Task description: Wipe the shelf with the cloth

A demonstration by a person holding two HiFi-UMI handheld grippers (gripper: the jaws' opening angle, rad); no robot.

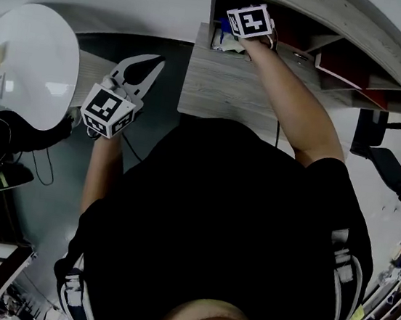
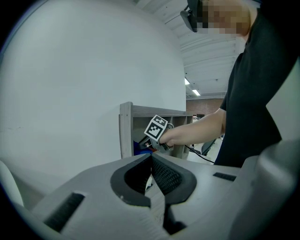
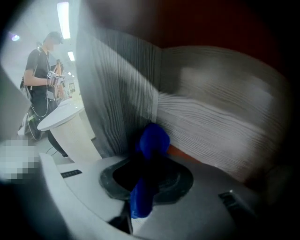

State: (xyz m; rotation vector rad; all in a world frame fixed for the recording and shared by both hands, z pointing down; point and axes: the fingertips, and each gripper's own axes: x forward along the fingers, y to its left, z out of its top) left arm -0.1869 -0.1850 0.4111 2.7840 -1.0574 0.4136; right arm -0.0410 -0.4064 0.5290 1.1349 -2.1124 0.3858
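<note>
Head view | right gripper (image 1: 233,38) in shelf (image 1: 232,83), fingers (image 3: 180,180) pinching cloth (image 3: 151,140) | left gripper (image 1: 151,67) aside

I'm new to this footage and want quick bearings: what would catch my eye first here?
The bright blue cloth stands out, clamped in the right gripper and held up by an inner corner of the grey wood-grain shelf. The left gripper hangs off to the side, jaws shut on nothing, beside a white round table.

No readable words, brands or numbers, only coded square markers on left cube (image 1: 109,111), right cube (image 1: 249,21)
</note>
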